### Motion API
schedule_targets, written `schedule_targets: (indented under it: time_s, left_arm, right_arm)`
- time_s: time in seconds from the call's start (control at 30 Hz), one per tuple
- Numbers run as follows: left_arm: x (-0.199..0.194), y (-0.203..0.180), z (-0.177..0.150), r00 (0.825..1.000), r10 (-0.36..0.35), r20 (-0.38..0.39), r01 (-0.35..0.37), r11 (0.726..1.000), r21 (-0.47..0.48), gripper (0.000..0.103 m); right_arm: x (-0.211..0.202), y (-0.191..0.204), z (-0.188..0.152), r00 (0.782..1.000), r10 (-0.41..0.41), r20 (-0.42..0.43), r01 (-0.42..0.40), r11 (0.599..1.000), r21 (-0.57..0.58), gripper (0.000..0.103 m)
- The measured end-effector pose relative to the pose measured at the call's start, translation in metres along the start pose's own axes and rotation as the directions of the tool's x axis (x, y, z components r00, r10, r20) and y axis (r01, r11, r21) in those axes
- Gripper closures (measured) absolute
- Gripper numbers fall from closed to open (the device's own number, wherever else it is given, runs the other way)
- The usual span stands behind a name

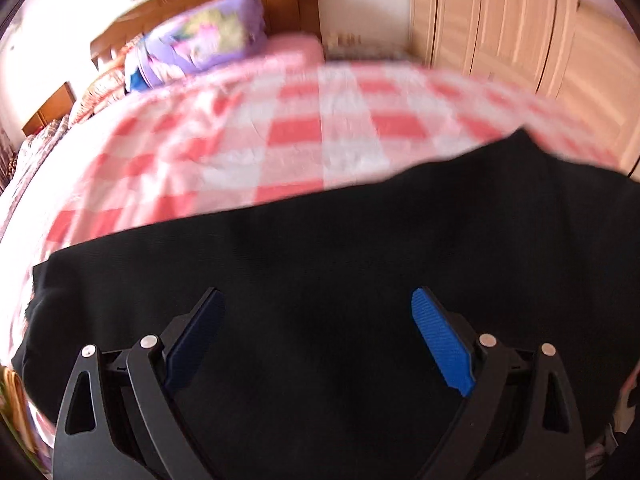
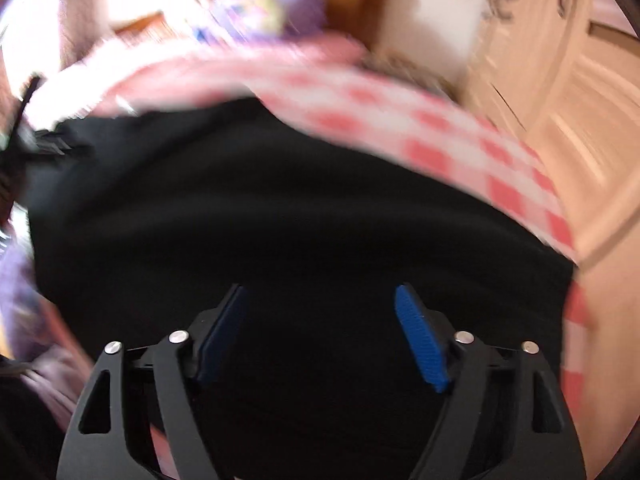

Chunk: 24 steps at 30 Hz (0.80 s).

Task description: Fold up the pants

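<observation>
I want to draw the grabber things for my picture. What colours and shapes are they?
The left gripper and the right gripper look alike: black curved arms with triangle-shaped holes, round silver bolts at the joints, and two long fingers faced with ribbed bright blue pads. No cables, writing or sleeves show.

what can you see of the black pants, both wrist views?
The black pants are dark, matte fabric, spread fairly flat across the pink-and-white checked bedcover. The right wrist view shows the same, blurred. No seams, waistband or legs can be told apart. Both the left gripper and right gripper are open over the cloth; contact cannot be told.
</observation>
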State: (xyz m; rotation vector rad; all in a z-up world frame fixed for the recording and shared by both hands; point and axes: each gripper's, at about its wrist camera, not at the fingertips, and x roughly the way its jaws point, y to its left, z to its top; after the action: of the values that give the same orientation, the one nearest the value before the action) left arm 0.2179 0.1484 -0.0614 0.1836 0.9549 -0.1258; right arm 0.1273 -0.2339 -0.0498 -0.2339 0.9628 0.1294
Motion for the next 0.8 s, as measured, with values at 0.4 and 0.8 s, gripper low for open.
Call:
schedule_targets:
  time_s: [0.4, 0.8]
  left_arm:
    - [0.025, 0.017, 0.014, 0.998, -0.063, 0.015, 0.064, 0.997, -0.041, 0.001]
    - [-0.014, -0.005, 0.022, 0.997, 0.003, 0.079, -0.001, 1.0, -0.022, 0.002]
  right_arm:
    - [-0.006, -0.052, -0.029, 0.961, 0.267, -0.074, -0.269, 0.963, -0.015, 0.021]
    - [-0.055, -0.064, -0.059, 0.995, 0.084, 0.056, -0.086, 0.995, 0.04, 0.015]
